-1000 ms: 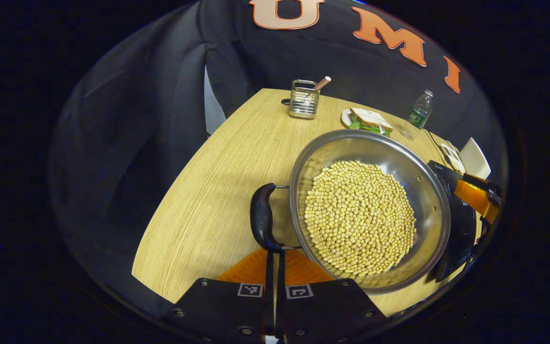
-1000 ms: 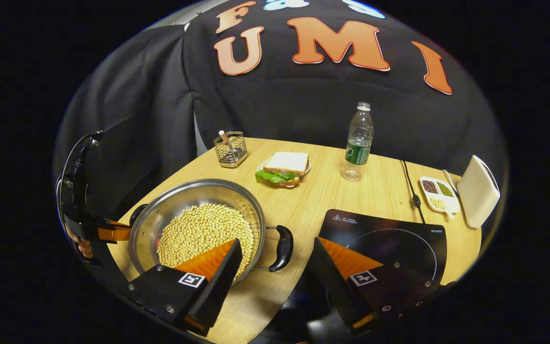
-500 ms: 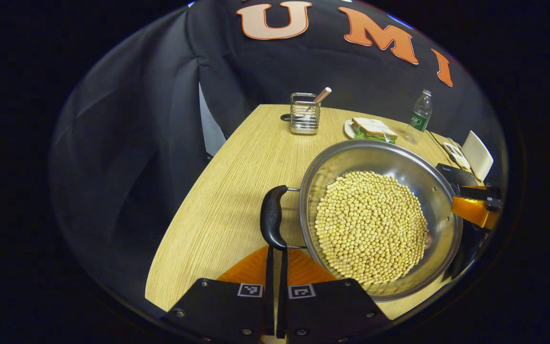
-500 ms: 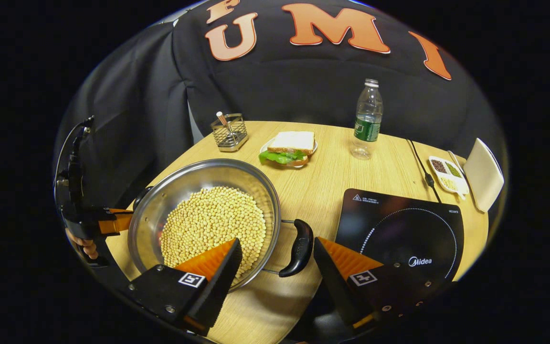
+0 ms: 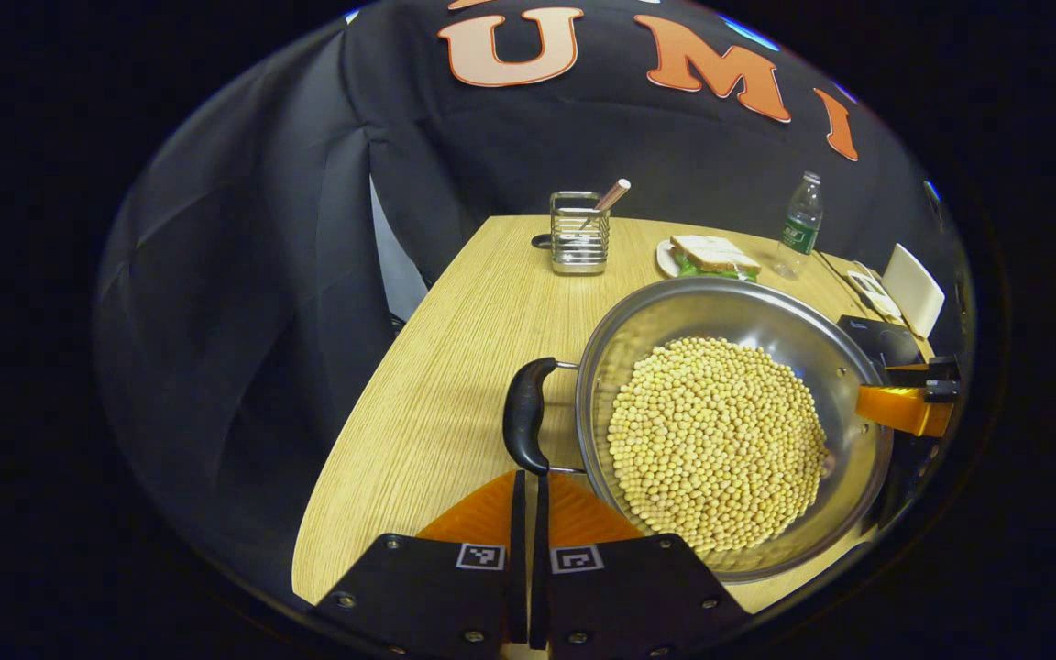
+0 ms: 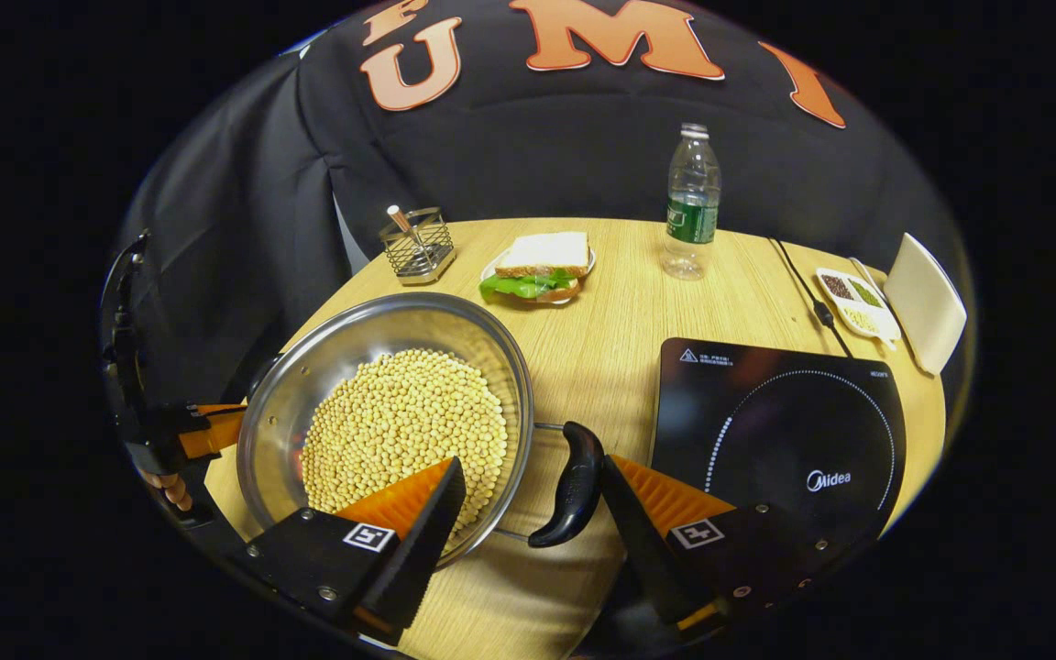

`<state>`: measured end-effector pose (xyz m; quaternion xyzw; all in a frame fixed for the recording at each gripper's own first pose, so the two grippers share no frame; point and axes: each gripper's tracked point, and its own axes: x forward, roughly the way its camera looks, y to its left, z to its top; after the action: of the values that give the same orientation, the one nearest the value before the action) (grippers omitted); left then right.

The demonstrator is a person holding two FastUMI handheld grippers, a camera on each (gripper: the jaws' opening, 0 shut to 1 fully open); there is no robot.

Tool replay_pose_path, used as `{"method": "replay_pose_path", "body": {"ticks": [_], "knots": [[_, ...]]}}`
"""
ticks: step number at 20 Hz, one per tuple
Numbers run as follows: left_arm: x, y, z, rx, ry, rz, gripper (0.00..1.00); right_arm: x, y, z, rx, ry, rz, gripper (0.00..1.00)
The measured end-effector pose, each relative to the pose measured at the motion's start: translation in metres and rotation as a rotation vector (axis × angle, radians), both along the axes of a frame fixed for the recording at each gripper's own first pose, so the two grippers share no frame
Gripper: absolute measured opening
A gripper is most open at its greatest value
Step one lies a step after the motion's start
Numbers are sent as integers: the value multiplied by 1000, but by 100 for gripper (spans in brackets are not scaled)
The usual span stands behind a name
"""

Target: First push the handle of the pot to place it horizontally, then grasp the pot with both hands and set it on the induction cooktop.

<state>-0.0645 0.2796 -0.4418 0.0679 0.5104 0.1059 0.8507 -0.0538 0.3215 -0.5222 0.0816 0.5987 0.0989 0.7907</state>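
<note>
— Wooden tabletop (image 6: 620, 339) carried what?
— Soybean-filled pot (image 6: 390, 412), left of the induction cooktop (image 6: 780, 431), not yet on it.
— Grips?
— Left hand-held gripper (image 5: 528, 513) clenched, whether on the left handle (image 5: 526, 414) I couldn't tell; right hand-held gripper (image 6: 533, 490) spread around the right handle (image 6: 572, 481). Lifting remained.

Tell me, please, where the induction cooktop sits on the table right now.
In the right gripper view the induction cooktop lies flat at the table's right side, just right of the pot, with the water bottle behind it.

pot (image 6: 386, 403) left of cooktop (image 6: 780, 431), on table (image 6: 610, 339)
</note>
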Motion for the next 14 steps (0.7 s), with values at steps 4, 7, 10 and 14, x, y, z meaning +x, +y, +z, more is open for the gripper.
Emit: {"method": "replay_pose_path", "body": {"ticks": [4, 7, 10, 14], "knots": [[1, -8, 27, -2, -40, -63, 3, -2, 4, -7, -3, 17, -8, 92], [24, -16, 48, -9, -120, -101, 15, -1, 6, -9, -12, 22, -19, 90], [44, -19, 55, -28, -149, -116, 39, -1, 6, -10, -20, 25, -21, 91], [60, -11, 30, -8, -84, -121, 85, -1, 9, -15, -20, 38, -27, 90]]}}
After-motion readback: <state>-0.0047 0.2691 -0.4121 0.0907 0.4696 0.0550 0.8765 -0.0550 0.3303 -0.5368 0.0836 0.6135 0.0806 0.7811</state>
